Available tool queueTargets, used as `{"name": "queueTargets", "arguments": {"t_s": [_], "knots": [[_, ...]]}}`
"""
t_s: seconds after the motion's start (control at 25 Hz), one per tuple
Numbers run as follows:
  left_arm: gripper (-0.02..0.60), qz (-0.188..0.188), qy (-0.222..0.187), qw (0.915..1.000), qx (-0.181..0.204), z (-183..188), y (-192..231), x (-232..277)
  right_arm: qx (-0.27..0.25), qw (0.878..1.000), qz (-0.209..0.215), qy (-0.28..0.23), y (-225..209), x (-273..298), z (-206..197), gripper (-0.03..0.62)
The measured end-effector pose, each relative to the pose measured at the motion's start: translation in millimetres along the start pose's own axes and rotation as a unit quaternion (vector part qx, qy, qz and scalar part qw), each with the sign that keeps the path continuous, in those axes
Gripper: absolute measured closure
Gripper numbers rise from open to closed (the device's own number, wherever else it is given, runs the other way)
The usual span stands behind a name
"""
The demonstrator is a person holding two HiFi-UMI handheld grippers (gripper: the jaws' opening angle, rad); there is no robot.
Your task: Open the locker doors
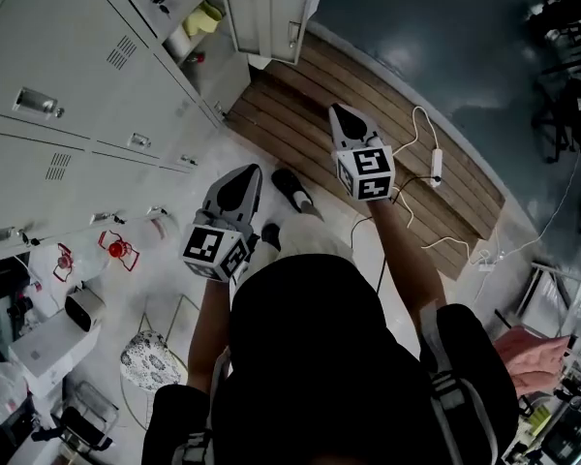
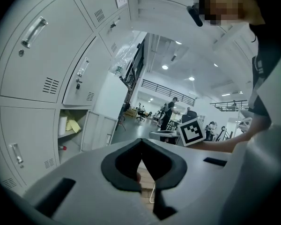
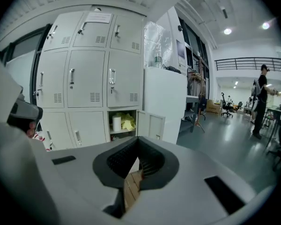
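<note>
Pale floor (image 1: 165,284) lies under us. Our left gripper (image 2: 141,143) and right gripper (image 3: 138,151) are both clenched on nothing, short of the lockers (image 3: 84,78). Beyond, one bottom door (image 3: 151,124) at the bank's right edge already hangs open. We should part the jaws first, then square up to a shut door's handle (image 3: 72,76).

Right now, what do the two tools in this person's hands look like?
The left gripper and right gripper are pale grey wedges narrowing to a point, each with a black teardrop-shaped hollow and a white cube bearing black square markers. The person wears a black top.
</note>
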State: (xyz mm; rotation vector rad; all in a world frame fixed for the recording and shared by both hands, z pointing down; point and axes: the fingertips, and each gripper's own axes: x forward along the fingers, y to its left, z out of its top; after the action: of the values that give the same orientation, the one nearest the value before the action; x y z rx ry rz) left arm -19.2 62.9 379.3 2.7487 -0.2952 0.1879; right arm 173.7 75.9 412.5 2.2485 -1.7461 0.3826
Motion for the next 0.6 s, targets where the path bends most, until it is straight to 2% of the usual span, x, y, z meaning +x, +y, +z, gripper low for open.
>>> {"name": "queueTargets", "arguments": {"t_s": [0.28,0.6], "knots": [[0.565,-0.01,-0.014,0.9998,0.007,10,-17,-34,0.015,0.999,0.011,-0.032,37,-65,19,0.589],[0.565,-0.025,-0.041,0.9985,0.028,35,-30,-56,0.028,0.996,0.021,-0.08,72,-111,51,0.589]]}}
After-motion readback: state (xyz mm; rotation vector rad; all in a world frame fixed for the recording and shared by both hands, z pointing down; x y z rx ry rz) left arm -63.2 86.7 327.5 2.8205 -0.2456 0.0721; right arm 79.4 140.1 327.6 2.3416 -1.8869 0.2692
